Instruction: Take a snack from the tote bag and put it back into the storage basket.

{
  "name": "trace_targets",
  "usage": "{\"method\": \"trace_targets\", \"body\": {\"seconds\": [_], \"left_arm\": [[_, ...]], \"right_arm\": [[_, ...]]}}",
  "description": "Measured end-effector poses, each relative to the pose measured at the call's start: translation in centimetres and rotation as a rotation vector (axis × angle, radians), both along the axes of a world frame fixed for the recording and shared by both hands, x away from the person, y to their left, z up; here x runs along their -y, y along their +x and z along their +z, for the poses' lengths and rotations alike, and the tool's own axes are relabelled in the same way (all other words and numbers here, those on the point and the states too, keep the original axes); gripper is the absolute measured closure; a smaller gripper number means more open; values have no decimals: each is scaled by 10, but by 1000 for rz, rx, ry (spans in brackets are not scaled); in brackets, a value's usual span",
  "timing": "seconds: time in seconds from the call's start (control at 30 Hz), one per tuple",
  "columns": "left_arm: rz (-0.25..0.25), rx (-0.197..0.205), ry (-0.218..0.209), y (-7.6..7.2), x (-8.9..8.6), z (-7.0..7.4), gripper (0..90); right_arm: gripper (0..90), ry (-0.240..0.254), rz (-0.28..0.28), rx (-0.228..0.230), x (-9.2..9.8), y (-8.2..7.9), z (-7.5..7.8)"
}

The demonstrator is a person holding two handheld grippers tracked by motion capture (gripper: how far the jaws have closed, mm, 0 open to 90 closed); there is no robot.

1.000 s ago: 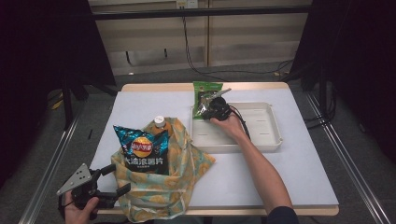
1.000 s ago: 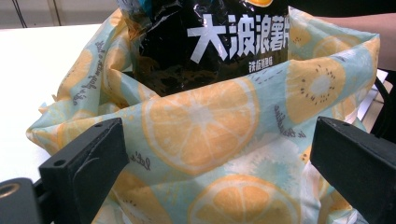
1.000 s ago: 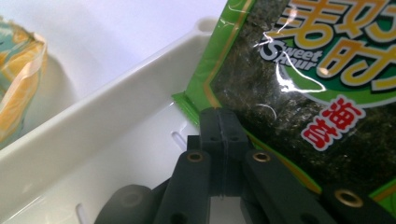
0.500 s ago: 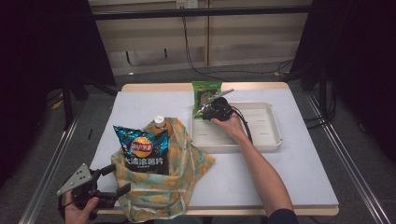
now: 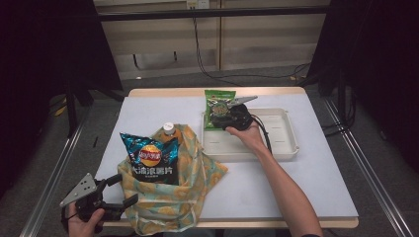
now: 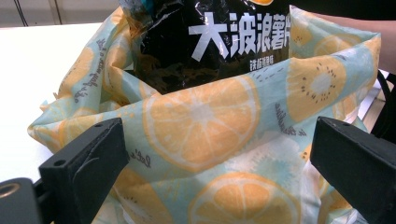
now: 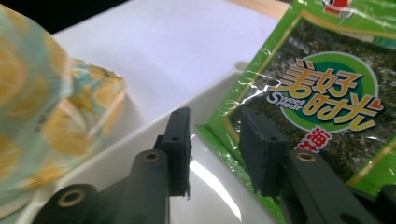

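right gripper (image 7: 212, 149) jaws just opening, parting off the seaweed packet (image 5: 218, 109), nothing between them | packet leaning on tray (image 5: 286, 143) rim | left gripper (image 5: 116, 190) gaping wide before fruit-print bag (image 6: 205, 154), steadying nothing yet

right gripper (image 7: 215, 154) fingers just opened off the seaweed packet (image 7: 322, 93).

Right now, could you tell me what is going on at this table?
A person works with a gripper in each hand. The right gripper, its jaws just opening, has let go of a green seaweed packet leaning at the white tray. The left gripper waits open at a fruit-print cloth bag holding a chips bag and a bottle.
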State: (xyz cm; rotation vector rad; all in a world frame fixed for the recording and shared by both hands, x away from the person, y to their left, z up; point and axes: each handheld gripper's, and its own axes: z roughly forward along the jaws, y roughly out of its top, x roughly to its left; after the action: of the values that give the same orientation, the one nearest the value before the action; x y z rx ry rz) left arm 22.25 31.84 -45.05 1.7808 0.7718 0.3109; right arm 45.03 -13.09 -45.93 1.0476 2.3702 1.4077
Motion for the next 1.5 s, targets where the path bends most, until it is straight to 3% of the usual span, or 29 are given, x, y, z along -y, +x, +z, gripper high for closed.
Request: {"method": "trace_targets", "body": {"seconds": [0.1,0.33,0.47,0.63,0.87,1.07,1.23,1.5], "left_arm": [[2,8,14,0,1,1,35],[-2,-2,-7,0,1,0,35],[4,1,-10,1,1,1,35],[1,12,0,-1,2,2,35],[15,15,15,-3,6,4,35],[20,26,-5,-4,2,5,36],[2,26,-13,-2,2,7,39],[30,39,19,8,8,22,91]], "right_arm": [[569,32,-1,13,4,-10,5],[426,79,16,43,10,-35,21],[409,138,40,48,9,-50,30],[460,177,64,67,5,-67,40],[472,169,108,86,-1,-91,49],[445,169,174,99,-14,-110,59],[381,192,246,122,-30,-118,67],[255,193,321,93,-63,-117,65]]}}
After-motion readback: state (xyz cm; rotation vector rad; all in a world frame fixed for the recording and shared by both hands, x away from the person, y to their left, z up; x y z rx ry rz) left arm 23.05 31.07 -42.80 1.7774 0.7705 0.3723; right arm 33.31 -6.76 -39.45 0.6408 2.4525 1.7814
